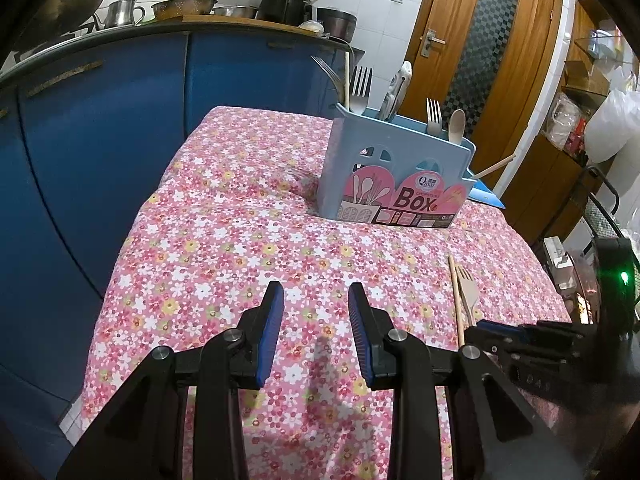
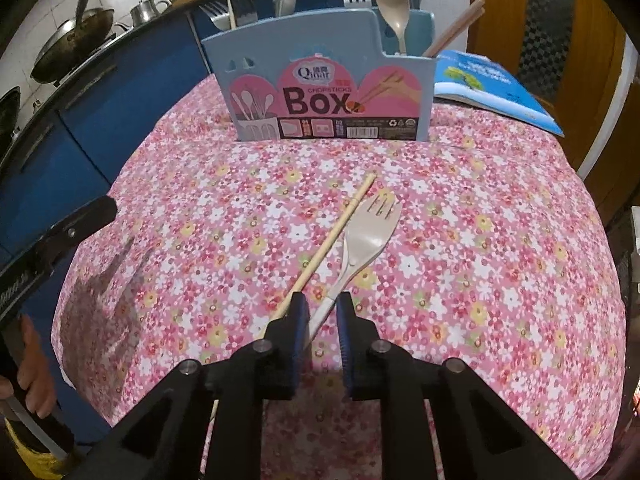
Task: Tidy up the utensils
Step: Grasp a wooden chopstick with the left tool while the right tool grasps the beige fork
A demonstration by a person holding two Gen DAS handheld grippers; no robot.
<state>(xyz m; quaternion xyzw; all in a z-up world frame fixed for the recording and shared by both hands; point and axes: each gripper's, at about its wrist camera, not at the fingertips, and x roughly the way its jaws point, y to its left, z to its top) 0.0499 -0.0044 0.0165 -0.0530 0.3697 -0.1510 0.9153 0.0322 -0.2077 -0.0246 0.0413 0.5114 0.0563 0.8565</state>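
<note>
The room light was bright and even, soft grey shadows fell on the flowered cloth (image 1: 224,240) in front of the blue box (image 1: 396,168), and the picture edges curved and went dark.

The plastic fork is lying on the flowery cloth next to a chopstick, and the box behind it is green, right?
Not quite: the box is light blue, not green, as the right wrist view shows. The rest is right: the plastic fork lies on the flowery cloth next to a chopstick, with the box behind it.
</note>
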